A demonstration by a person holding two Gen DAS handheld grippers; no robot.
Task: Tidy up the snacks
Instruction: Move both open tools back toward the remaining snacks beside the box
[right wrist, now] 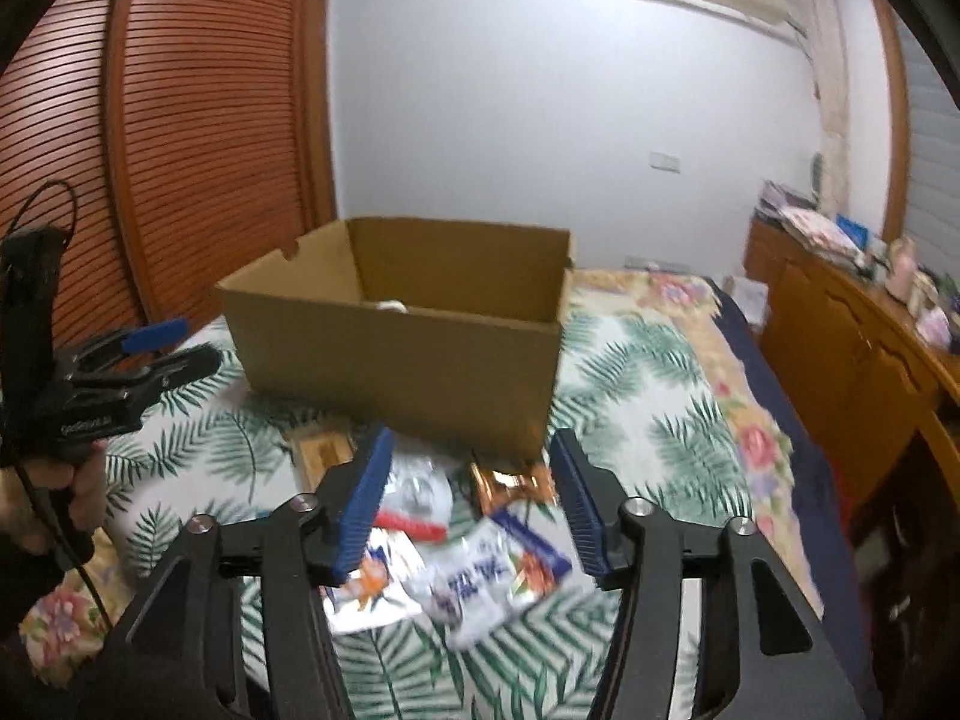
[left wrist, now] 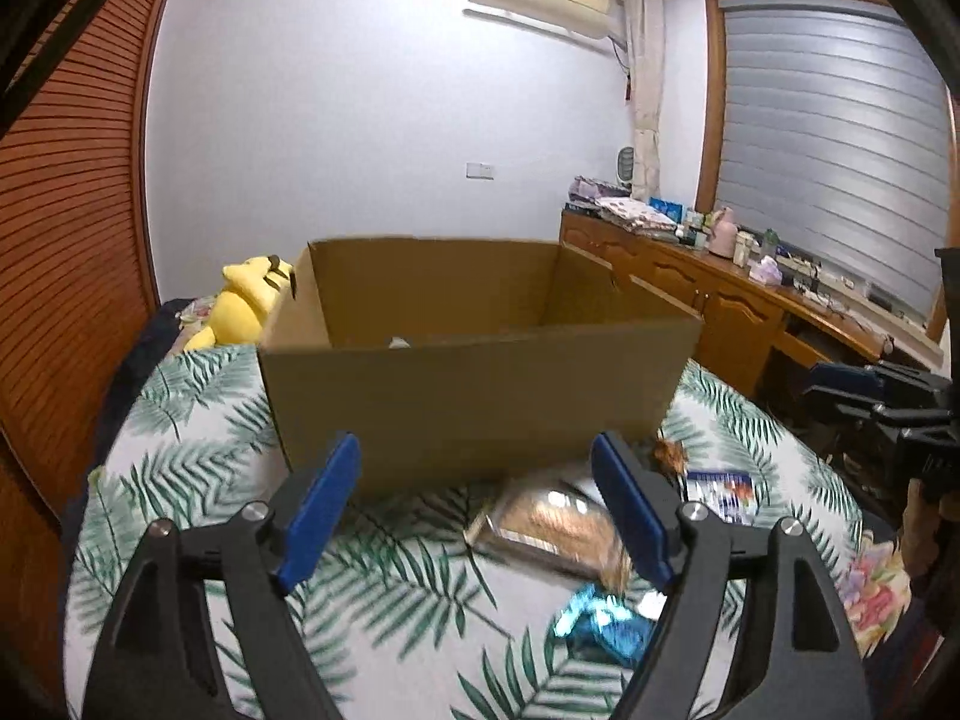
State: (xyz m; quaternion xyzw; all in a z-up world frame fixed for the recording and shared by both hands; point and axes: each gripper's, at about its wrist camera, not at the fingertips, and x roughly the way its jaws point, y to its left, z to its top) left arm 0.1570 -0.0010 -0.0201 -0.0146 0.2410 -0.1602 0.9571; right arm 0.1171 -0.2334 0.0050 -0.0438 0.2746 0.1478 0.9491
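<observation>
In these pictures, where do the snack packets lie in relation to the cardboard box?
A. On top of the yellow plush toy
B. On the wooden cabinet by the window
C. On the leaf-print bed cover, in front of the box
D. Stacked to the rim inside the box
C: the snack packets lie loose on the leaf-print bed cover, in front of the near wall of the cardboard box.

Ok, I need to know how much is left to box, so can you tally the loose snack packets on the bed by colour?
White packets: 3
Tan packet: 1
Copper wrapper: 1
Blue foil packet: 1
Total: 6, as far as the blur lets me tell.
</observation>
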